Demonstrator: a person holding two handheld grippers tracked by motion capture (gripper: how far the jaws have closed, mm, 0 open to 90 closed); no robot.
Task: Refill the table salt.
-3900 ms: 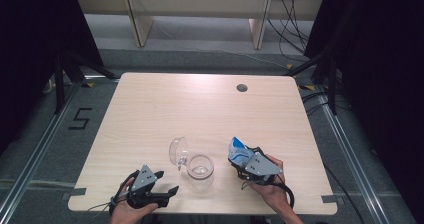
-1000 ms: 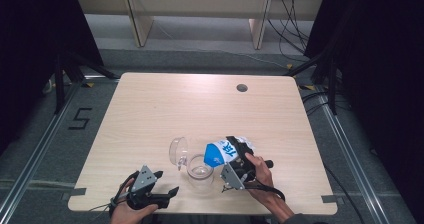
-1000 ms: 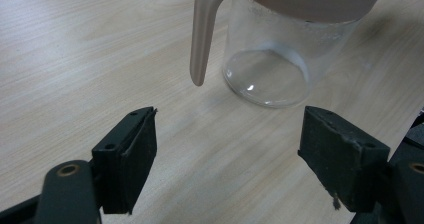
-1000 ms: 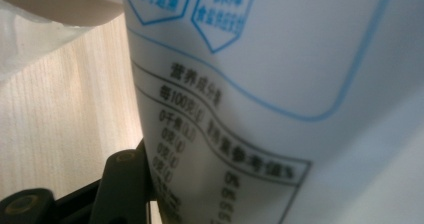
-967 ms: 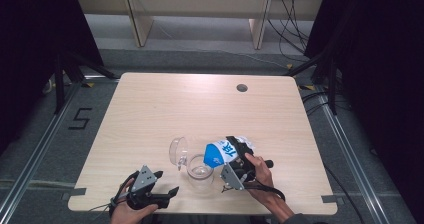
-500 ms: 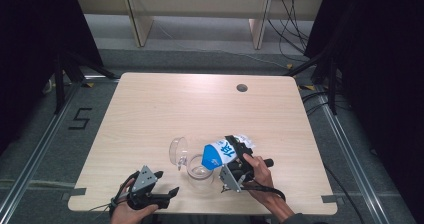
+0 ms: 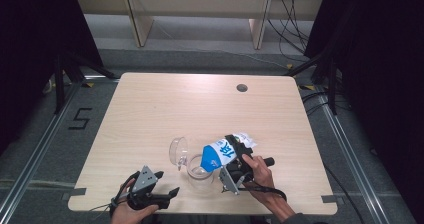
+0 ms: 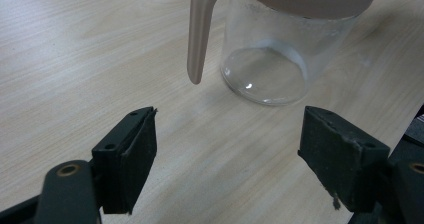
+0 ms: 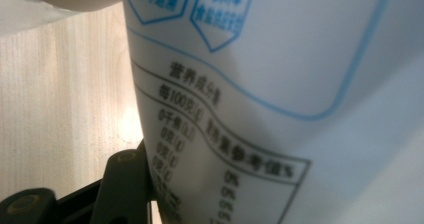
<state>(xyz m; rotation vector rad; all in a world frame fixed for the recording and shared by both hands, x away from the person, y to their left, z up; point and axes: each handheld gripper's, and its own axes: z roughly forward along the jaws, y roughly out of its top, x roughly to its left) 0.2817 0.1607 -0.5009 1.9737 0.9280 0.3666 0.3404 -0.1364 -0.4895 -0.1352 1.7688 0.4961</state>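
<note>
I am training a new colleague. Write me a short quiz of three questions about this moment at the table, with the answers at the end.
1. True or false: the white and blue paper carton stands upright on the light wooden table.
2. Which gripper has nothing between its jaws? A) left gripper B) right gripper
3. Fill in: the carton's blue end is tipped over the mouth of the clear glass ____.

Key
1. False: it is tilted, clamped in the right gripper above the table.
2. A: its jaws are apart, pointing at the jug with the beige handle.
3. jug.
</note>
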